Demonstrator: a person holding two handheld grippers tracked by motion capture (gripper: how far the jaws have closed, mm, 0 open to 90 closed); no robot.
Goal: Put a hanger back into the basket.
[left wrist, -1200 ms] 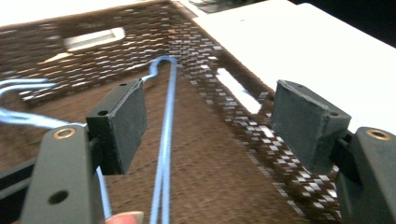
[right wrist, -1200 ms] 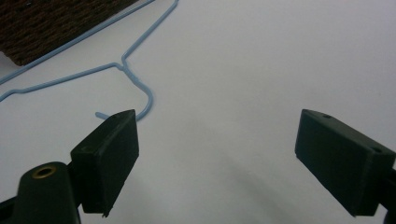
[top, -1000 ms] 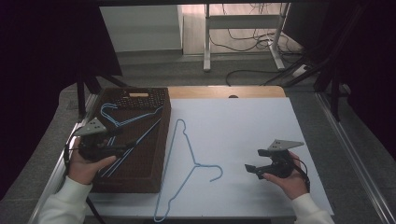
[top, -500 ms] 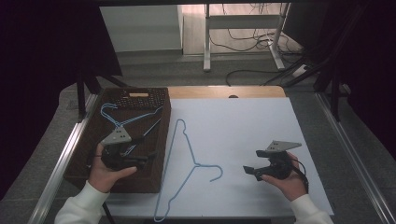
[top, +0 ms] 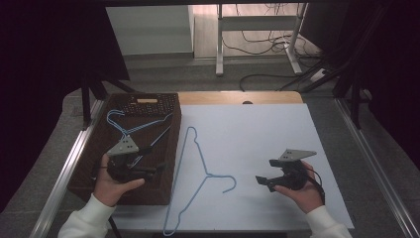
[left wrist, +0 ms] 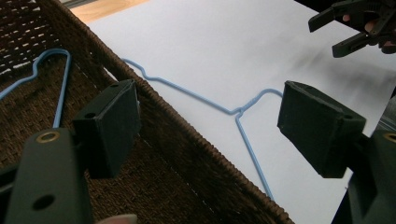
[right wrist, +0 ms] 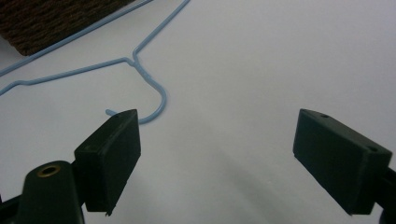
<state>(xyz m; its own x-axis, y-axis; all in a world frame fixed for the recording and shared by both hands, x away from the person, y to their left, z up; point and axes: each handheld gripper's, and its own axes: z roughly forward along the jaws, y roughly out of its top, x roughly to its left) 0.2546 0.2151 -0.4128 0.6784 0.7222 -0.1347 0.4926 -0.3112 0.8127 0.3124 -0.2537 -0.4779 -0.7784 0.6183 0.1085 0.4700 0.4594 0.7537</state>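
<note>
- Between our grippers, left (top: pixel 157 170) and right (top: pixel 261 180), both spread wide and empty, lies a thin blue wire hanger (top: pixel 198 171).
- Under it we see a white sheet (top: pixel 257 134); a wicker basket (top: pixel 163 183) sits beneath the left.

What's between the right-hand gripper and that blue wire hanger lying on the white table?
Nothing: in the high view, only bare white table surface separates the open right gripper from the hook of the blue wire hanger.

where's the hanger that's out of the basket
In the high view the blue hanger lies flat on the white table, just right of the wicker basket, hook toward the right gripper.
</note>
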